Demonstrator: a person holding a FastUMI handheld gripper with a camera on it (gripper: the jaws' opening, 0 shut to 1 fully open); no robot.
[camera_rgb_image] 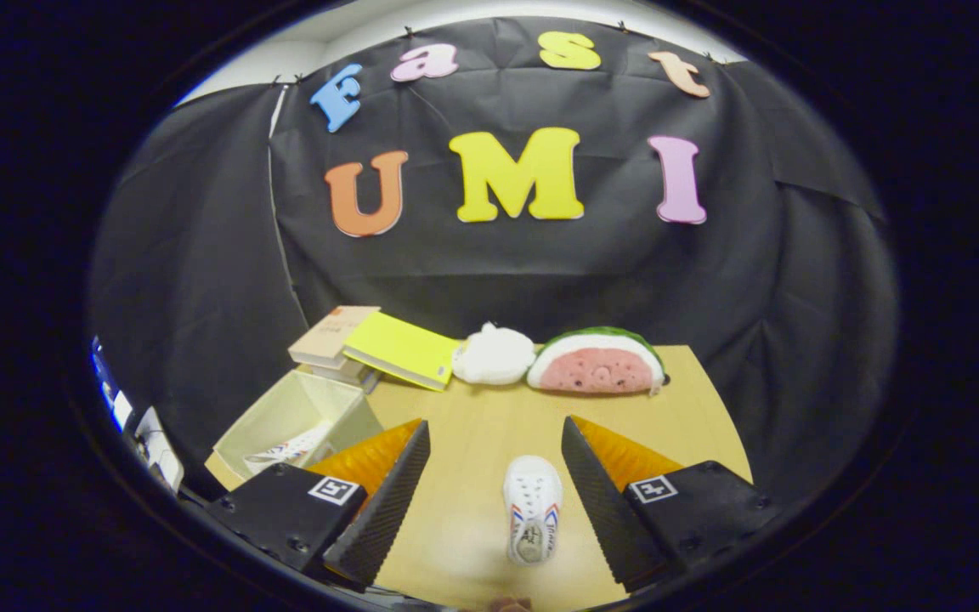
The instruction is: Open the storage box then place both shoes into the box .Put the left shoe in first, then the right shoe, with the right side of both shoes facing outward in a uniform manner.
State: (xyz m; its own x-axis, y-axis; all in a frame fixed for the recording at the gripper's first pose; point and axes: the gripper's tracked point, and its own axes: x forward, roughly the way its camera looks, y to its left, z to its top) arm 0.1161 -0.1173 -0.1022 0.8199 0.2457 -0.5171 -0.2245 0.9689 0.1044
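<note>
The white shoe (532,518) lies on the surface (472,425) between your jaws, which are wide open and hold nothing. It looks light and soft, so pinch its sides near the middle. The open box (298,421), far left, has another shoe (290,449) inside, partly hidden by its wall.

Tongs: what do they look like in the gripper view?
The tongs have two black wedge-shaped fingers with ribbed inner faces and orange panels behind. Each finger sits on a black block bearing a square black-and-white marker. No cables visible.
</note>
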